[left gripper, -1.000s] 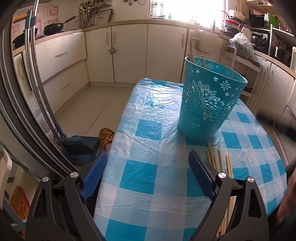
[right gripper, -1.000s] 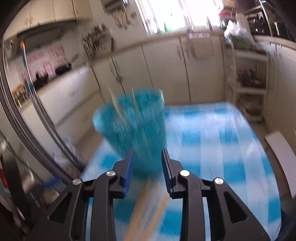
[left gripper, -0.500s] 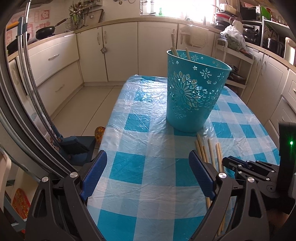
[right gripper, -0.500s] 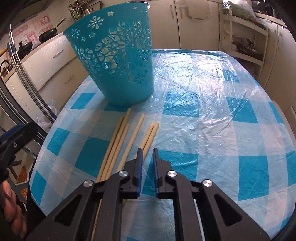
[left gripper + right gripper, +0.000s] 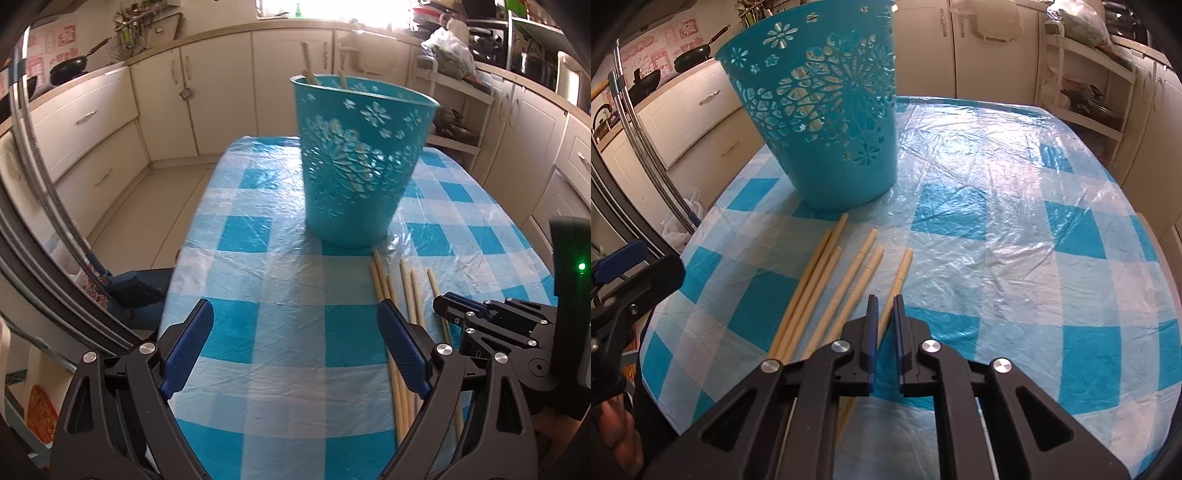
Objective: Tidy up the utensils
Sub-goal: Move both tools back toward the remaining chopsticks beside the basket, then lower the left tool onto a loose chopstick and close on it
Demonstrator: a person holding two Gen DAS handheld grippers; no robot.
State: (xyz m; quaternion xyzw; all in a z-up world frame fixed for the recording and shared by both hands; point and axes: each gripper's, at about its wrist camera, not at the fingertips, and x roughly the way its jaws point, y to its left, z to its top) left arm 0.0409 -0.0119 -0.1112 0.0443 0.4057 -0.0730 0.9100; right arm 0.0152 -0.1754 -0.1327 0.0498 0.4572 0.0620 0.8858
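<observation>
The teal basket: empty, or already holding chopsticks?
Not empty. Two chopstick ends stick up past the rim of the teal basket; six more chopsticks lie on the tablecloth.

No readable text, pink wall posters (image 5: pixel 679 29) bear a character too blurred to make out

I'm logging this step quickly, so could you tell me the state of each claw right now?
Left claw: open, holding nothing.
Right claw: just closed on the rightmost chopstick of those lying on the table.
</observation>
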